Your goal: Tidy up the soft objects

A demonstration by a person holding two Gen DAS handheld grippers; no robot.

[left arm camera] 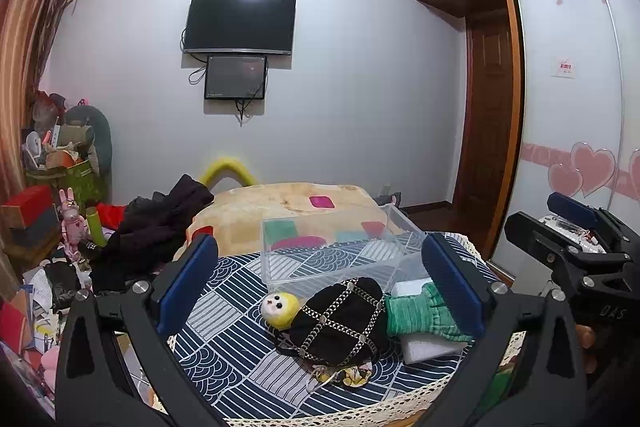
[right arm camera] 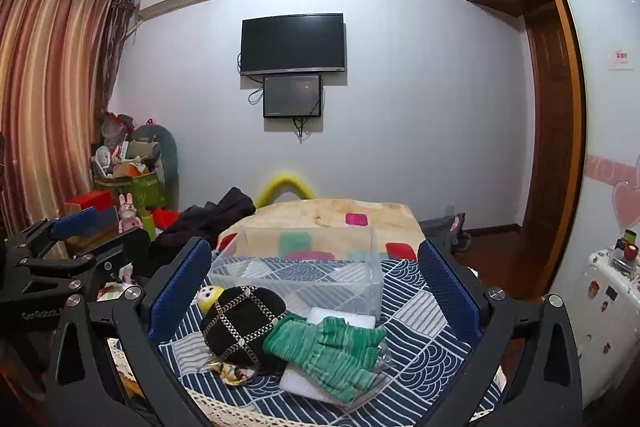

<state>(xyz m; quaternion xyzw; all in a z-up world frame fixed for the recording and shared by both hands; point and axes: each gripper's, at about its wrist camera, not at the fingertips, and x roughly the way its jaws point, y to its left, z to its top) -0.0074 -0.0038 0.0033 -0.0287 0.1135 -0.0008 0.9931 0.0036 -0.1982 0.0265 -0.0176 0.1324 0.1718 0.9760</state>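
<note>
A black hat with gold chain trim [left arm camera: 340,321] [right arm camera: 240,325] lies on the blue patterned cloth. A small yellow-hooded plush [left arm camera: 280,309] [right arm camera: 210,297] lies at its left. Green knitted gloves [left arm camera: 424,317] [right arm camera: 328,349] rest on a white foam block [left arm camera: 428,349] [right arm camera: 304,383] at its right. A clear plastic bin [left arm camera: 336,251] [right arm camera: 296,267] stands empty just behind them. My left gripper [left arm camera: 320,287] is open above the pile. My right gripper [right arm camera: 312,287] is open above it too, and shows at the right of the left wrist view [left arm camera: 568,223].
The patterned cloth [left arm camera: 224,343] [right arm camera: 416,311] covers a small table with a lace edge. A bed with a beige blanket [left arm camera: 288,205] [right arm camera: 332,215] lies beyond. Dark clothes [left arm camera: 156,227] and clutter sit at the left. A wardrobe [left arm camera: 568,87] stands at the right.
</note>
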